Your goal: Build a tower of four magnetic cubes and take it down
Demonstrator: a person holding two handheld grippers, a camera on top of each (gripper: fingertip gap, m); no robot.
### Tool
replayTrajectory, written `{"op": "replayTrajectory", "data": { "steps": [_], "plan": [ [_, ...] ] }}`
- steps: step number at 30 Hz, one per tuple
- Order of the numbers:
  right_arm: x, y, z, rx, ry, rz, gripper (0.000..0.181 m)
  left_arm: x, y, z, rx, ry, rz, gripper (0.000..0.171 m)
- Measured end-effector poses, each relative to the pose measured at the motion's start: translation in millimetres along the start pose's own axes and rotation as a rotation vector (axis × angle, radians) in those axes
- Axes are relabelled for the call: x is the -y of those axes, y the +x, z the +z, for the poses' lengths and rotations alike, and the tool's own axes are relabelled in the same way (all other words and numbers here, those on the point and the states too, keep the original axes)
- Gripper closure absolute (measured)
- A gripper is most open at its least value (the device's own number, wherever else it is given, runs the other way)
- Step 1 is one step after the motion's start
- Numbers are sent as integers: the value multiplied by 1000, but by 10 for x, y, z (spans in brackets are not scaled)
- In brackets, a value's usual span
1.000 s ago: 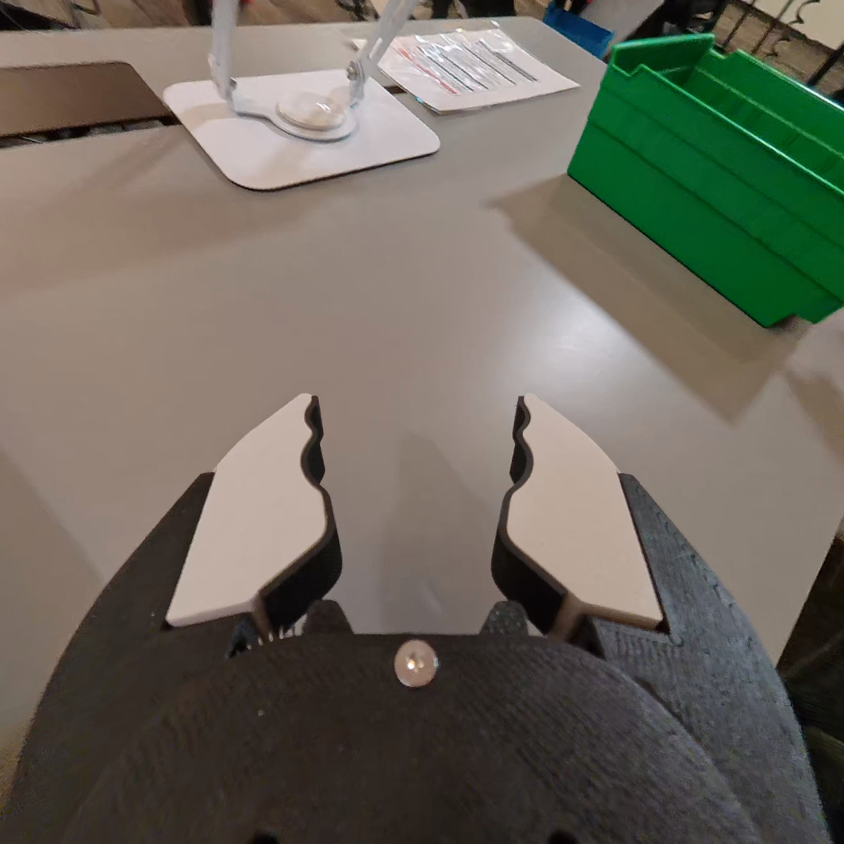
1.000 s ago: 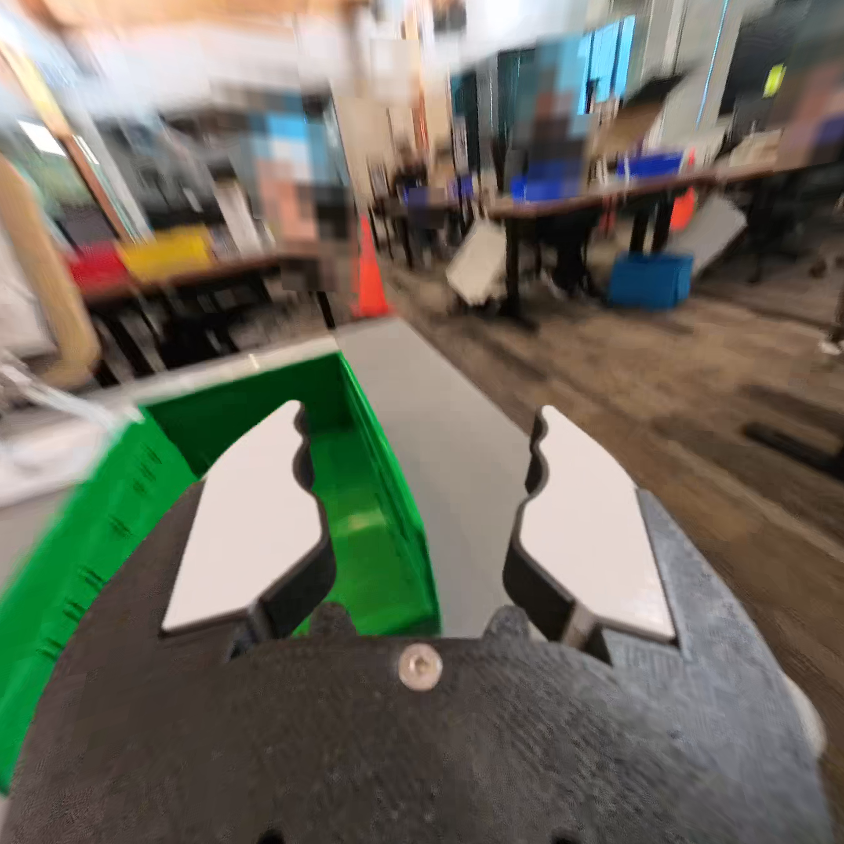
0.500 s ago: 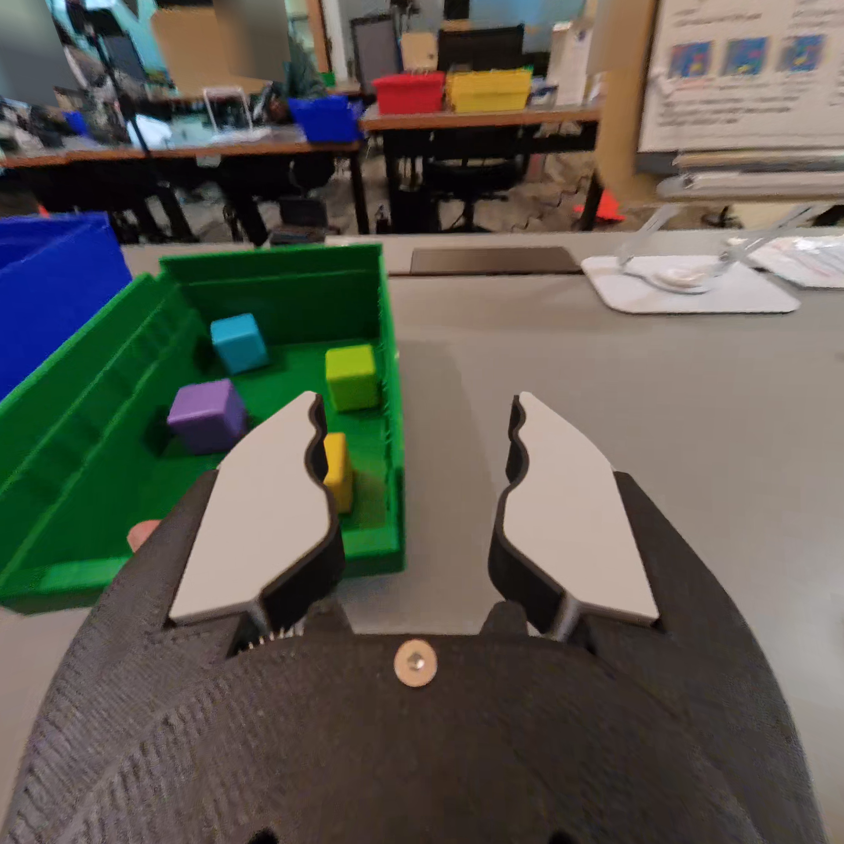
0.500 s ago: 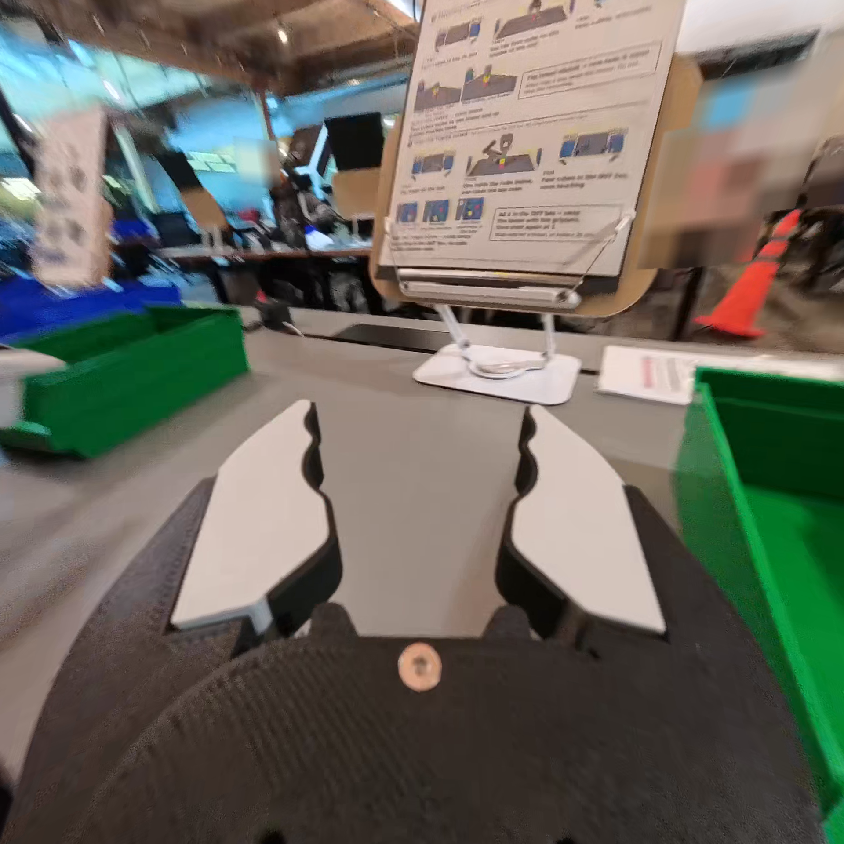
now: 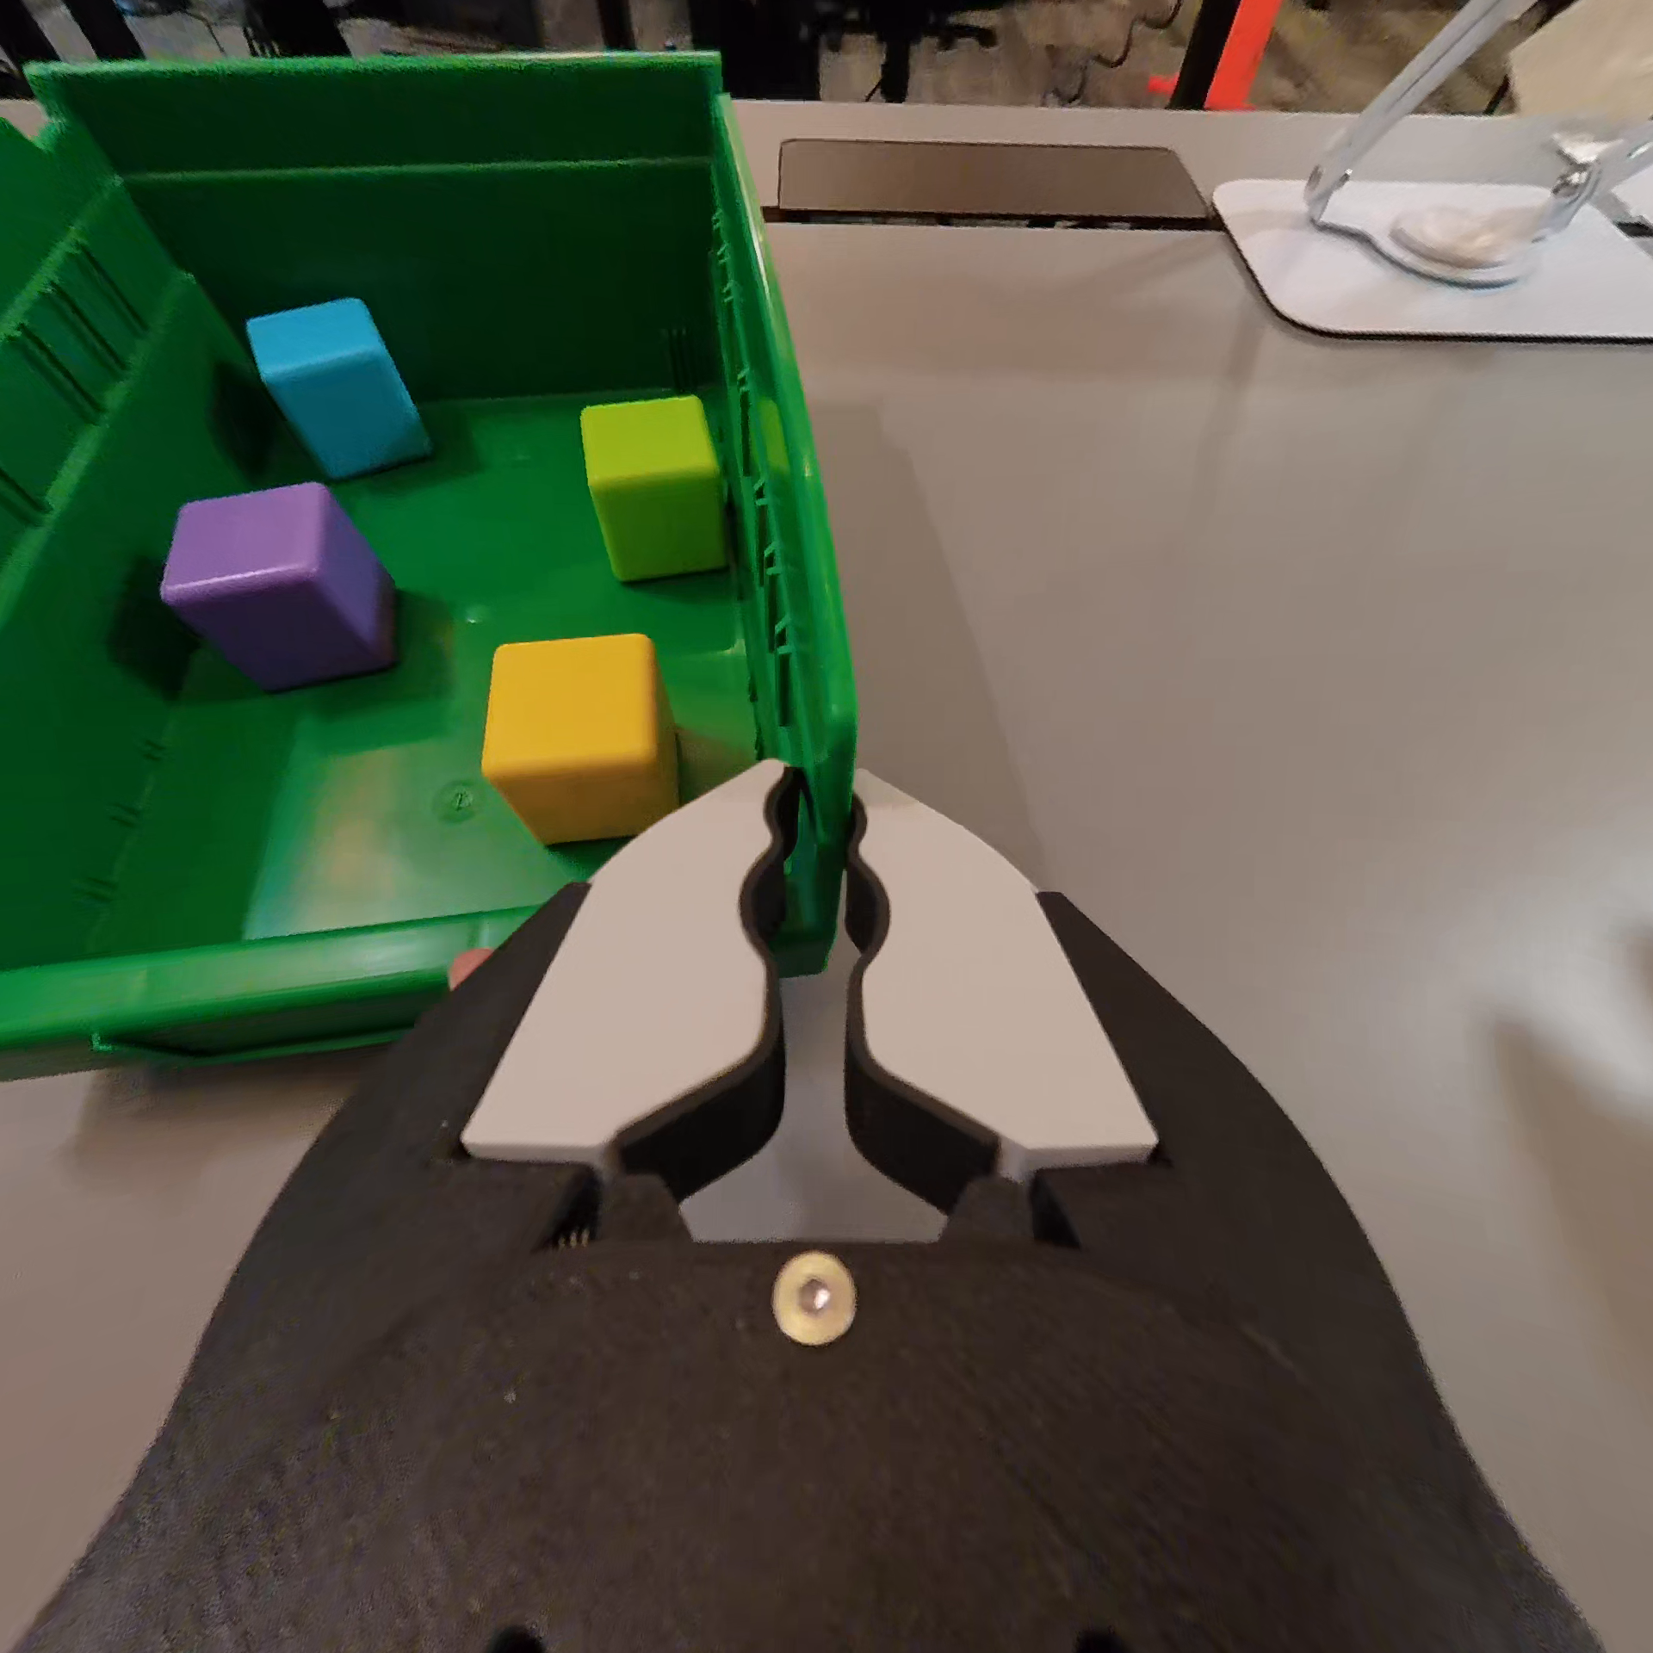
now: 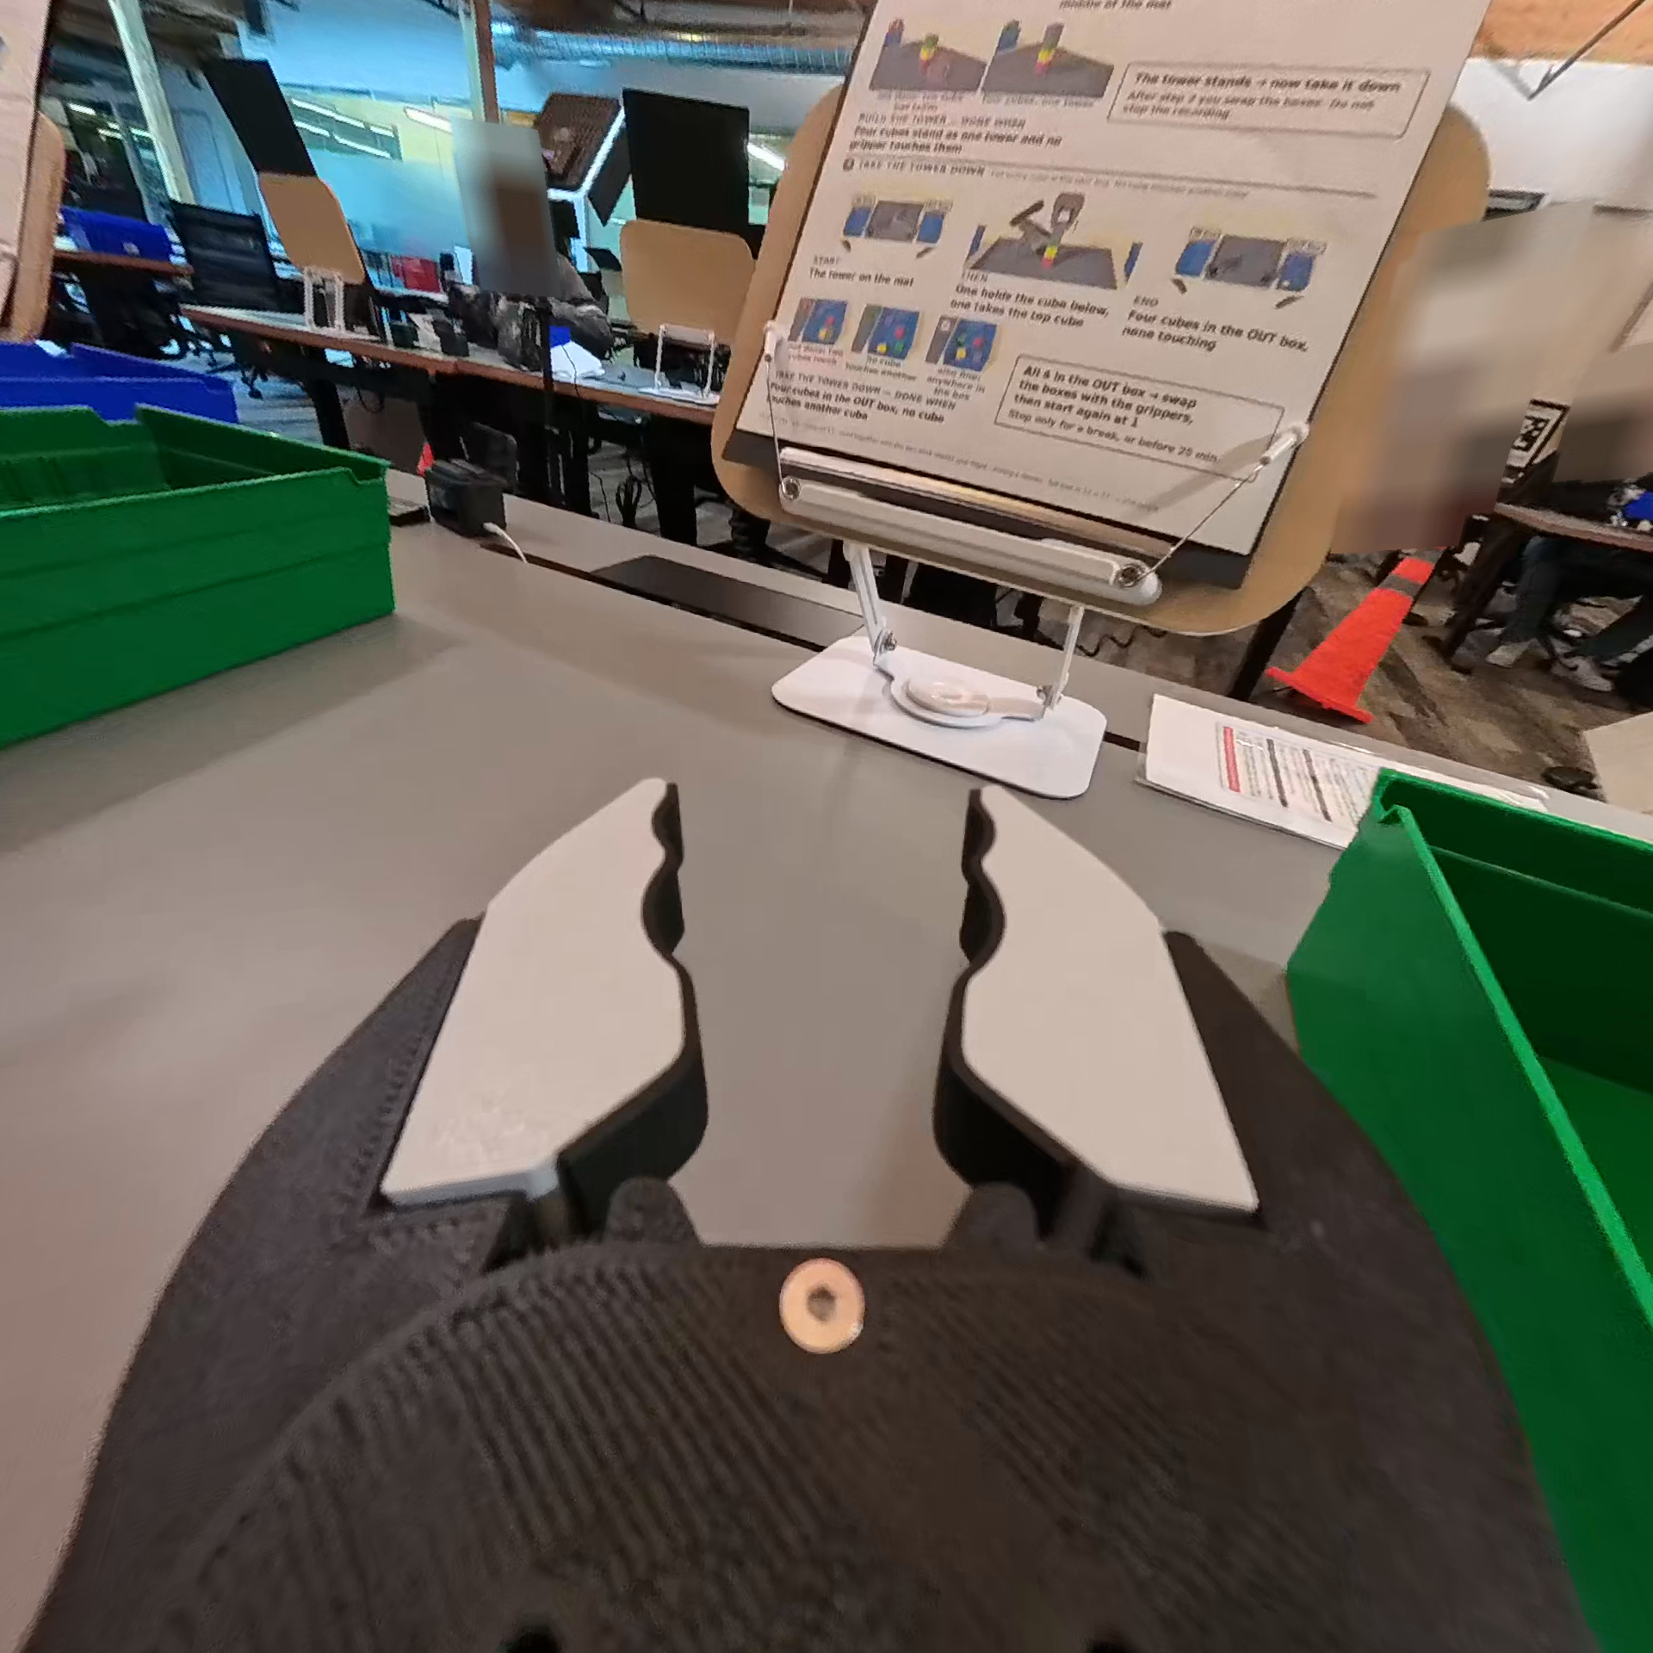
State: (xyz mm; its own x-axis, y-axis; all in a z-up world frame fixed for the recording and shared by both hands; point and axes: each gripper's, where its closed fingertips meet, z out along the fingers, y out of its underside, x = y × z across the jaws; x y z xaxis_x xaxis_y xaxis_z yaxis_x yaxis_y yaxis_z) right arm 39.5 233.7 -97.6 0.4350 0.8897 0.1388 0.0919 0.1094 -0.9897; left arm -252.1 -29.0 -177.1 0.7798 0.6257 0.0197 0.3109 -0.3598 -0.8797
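Green plastic fills the left of the left wrist view: a green bin on the grey table, its right wall pinched near the front corner between the closed-down fingers of the left gripper. Inside sit four cubes, none touching: a blue cube at the far left, a lime cube against the right wall, a purple cube at the left and a yellow cube nearest the gripper. The right gripper hangs over bare table, spread apart and empty, a second green bin just to its right and a document stand beyond; the bin's visible part looks empty
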Motion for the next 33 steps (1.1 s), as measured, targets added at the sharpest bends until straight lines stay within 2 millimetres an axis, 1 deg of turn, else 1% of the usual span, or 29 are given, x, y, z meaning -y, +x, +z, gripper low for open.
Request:
{"op": "replayTrajectory", "data": {
  "steps": [4, 8, 14, 20, 21, 23, 25, 26, 27, 28, 30, 31, 32, 33],
  "plan": [
    [-66, -14, 7, 1, -34, -4, 123, -29, -29, -43, 5, -24, -24, 165],
    [-84, -25, 34, 7, -44, -2, 124, -92, -18, -153, 5, -43, -13, 166],
    [-148, -130, 166, 60, -84, 56, 125, -165, 56, -290, -38, -47, -35, 165],
    [-157, -260, 262, 102, -98, 60, 125, -229, 181, -424, -97, -55, -24, 163],
    [-164, -288, 274, 111, -103, 55, 125, -223, 218, -449, -117, -53, -27, 157],
    [-167, -331, 289, 122, -106, 37, 124, -128, 297, -519, -170, -20, -62, 132],
    [-161, -352, 293, 126, -101, 17, 125, 64, 291, -623, -185, 89, -106, 128],
    [-162, -356, 294, 125, -101, 10, 125, 174, 252, -687, -180, 163, -118, 124],
    [-163, -359, 298, 126, -101, 7, 125, 268, 150, -749, -143, 226, -129, 123],
    [-167, -362, 299, 128, -103, 8, 125, 351, 13, -816, -94, 282, -133, 121],
    [-175, -366, 301, 132, -107, 18, 125, 488, -329, -953, 23, 361, -149, 118],
    [-180, -371, 299, 136, -109, 23, 125, 541, -472, -993, 56, 371, -156, 118],
    [-192, -375, 296, 139, -113, 24, 125, 570, -558, -989, 55, 344, -151, 116],
    [-210, -379, 292, 142, -120, 18, 125, 555, -588, -930, 28, 270, -136, 114]
  ]
}}
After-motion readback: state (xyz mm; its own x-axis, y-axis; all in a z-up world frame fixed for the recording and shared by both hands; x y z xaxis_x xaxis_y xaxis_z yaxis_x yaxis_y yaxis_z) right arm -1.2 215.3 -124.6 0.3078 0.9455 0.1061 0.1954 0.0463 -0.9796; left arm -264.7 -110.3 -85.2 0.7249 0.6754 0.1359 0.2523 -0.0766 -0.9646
